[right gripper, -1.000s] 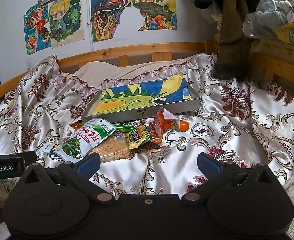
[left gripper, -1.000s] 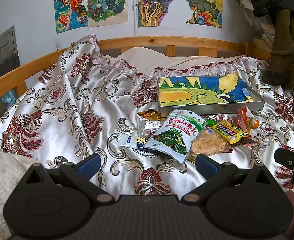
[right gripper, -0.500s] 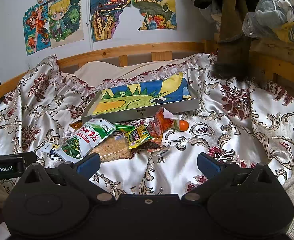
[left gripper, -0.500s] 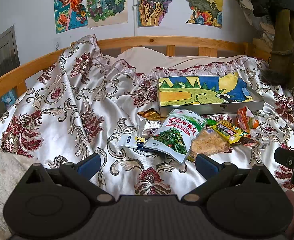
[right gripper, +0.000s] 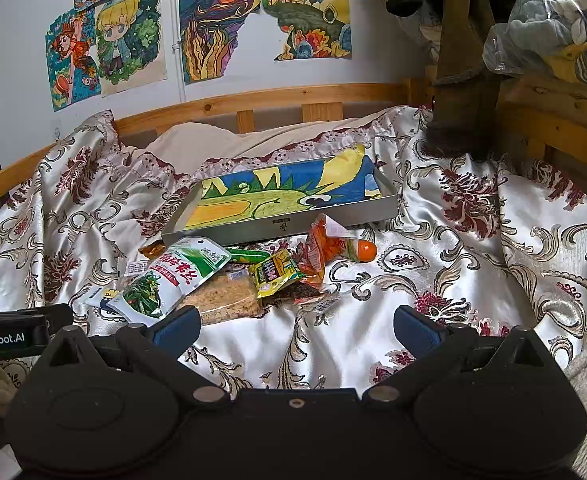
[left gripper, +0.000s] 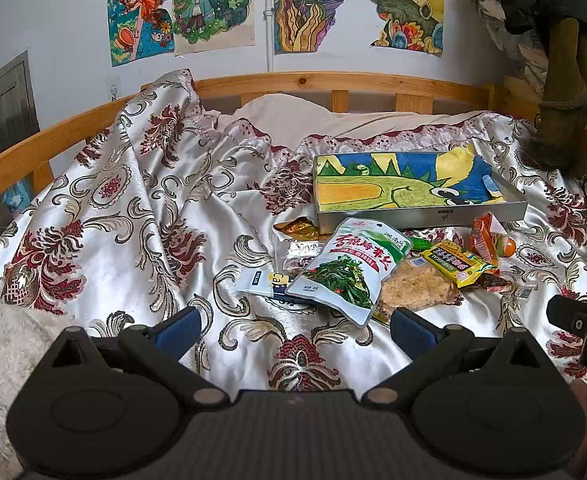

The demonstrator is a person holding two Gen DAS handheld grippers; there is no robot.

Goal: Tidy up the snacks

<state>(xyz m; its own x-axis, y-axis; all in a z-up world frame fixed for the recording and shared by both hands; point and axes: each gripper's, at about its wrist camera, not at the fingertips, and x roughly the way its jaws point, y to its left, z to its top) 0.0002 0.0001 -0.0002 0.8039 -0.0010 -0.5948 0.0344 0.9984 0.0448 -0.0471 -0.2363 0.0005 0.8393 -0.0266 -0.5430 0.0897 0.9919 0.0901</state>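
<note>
We've got both grippers spread wide and holding nothing: left gripper (left gripper: 293, 326) and right gripper (right gripper: 296, 326) hover low over the bedspread (left gripper: 133, 216), short of the pile. The snacks, with the green pouch (left gripper: 351, 266), yellow pack (right gripper: 275, 274) and orange pack (right gripper: 321, 246), sit heaped just in front of the tray (right gripper: 277, 226), which looks empty. So basically nothing's sorted yet, it's all left to do.

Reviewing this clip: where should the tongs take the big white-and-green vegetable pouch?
Probably the white-and-green pouch's near bottom corner, approached from the front: it lies flat atop the other packets, and that corner overhangs the bedspread, likely giving a finger room underneath.
</note>
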